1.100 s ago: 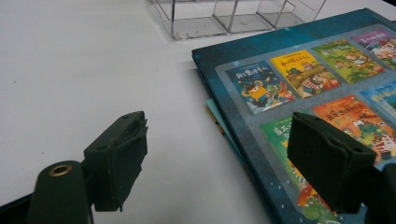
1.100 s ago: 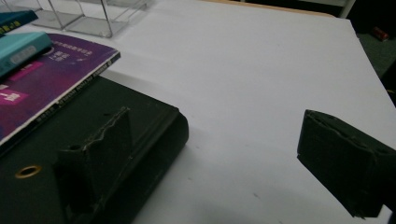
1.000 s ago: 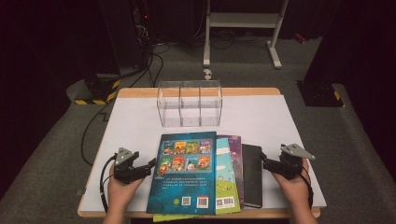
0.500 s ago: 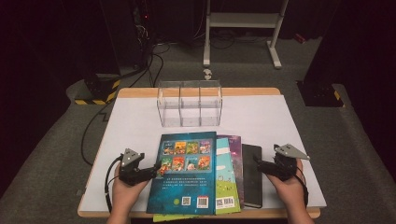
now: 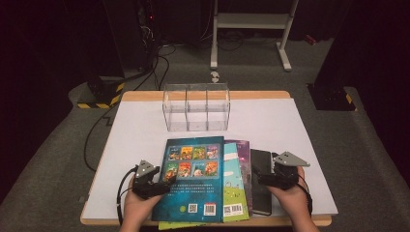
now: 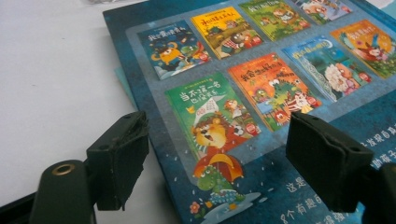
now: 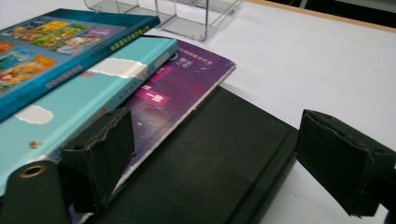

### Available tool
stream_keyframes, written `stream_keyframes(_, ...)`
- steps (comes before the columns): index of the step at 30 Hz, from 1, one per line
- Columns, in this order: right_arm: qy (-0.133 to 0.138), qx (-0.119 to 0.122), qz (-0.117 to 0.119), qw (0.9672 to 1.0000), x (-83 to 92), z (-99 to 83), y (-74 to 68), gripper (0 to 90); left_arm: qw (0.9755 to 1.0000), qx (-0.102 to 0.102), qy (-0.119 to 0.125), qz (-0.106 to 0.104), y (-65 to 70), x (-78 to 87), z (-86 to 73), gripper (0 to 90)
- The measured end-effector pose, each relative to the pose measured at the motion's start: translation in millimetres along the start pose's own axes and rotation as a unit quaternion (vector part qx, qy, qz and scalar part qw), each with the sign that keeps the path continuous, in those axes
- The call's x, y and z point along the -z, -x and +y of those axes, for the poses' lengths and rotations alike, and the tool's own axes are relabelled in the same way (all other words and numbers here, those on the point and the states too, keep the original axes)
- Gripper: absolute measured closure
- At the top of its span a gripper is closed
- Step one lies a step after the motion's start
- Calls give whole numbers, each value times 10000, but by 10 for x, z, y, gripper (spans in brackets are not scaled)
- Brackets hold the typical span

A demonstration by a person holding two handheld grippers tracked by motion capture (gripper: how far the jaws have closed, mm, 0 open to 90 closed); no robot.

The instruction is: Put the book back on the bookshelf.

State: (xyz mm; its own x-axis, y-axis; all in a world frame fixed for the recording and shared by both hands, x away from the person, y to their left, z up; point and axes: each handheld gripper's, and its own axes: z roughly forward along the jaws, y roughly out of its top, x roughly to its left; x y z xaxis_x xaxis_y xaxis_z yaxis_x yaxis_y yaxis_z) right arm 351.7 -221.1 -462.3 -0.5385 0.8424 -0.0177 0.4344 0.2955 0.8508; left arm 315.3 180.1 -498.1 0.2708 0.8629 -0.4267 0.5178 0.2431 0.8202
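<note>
A dark blue picture book (image 5: 193,179) tops a fanned stack at the table's near edge. Under it, toward the right, lie a teal book (image 5: 234,188), a purple book (image 5: 243,153) and a black book (image 5: 261,181). My left gripper (image 5: 163,186) is open at the blue book's left edge. In the left gripper view the blue book (image 6: 261,93) lies below the left gripper (image 6: 224,156), one jaw over the white tabletop. My right gripper (image 5: 259,179) is open over the black book (image 7: 210,158), its jaws (image 7: 222,158) wide and touching nothing.
A clear acrylic organizer (image 5: 196,107) with three compartments stands at the back middle of the white table (image 5: 140,130). A yellow-green cover (image 5: 169,225) pokes out beneath the stack at the front edge. Cables trail off the table's left side (image 5: 96,140).
Both hands have moved inward toward the book stack: the left gripper to the right onto the blue book's edge, the right gripper to the left over the black book.
</note>
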Motion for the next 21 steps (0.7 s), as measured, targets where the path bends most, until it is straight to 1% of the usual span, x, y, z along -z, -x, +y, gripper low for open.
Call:
stream_keyframes(2,-15,11,57,10000,0,12,-32,125,10000,-2,-60,-14,-7,-10,-21,214)
stream_keyframes(4,-3,56,144,9999,5,18,-65,137,10000,61,-64,-44,-14,-10,-19,208)
stream_keyframes(5,18,87,131,9999,9,21,-84,140,9999,76,-75,-55,-18,-5,-15,208)
stream_keyframes(6,47,125,121,9998,12,24,-103,144,9998,163,-20,-58,-16,-8,-14,205)
stream_keyframes(7,53,147,156,9998,14,28,-120,156,9998,200,-44,-79,-22,-5,-13,205)
stream_keyframes(8,59,143,207,9997,17,31,-136,162,9998,180,-92,-74,-34,-3,-15,202)
stream_keyframes(11,94,206,281,9993,24,36,-182,164,9996,249,-89,-86,-37,-13,-26,194)
stream_keyframes(12,96,211,303,9993,24,37,-193,168,9997,231,-92,-84,-36,-13,-28,192)
stream_keyframes(15,108,241,272,9993,16,37,-228,156,9997,237,-85,-77,-34,-15,-32,191)
stream_keyframes(20,119,248,254,9993,1,36,-250,148,9996,245,-72,-74,-30,-15,-35,193)
stream_keyframes(21,116,250,283,9992,-4,35,-252,151,9997,232,-83,-70,-30,-13,-34,194)
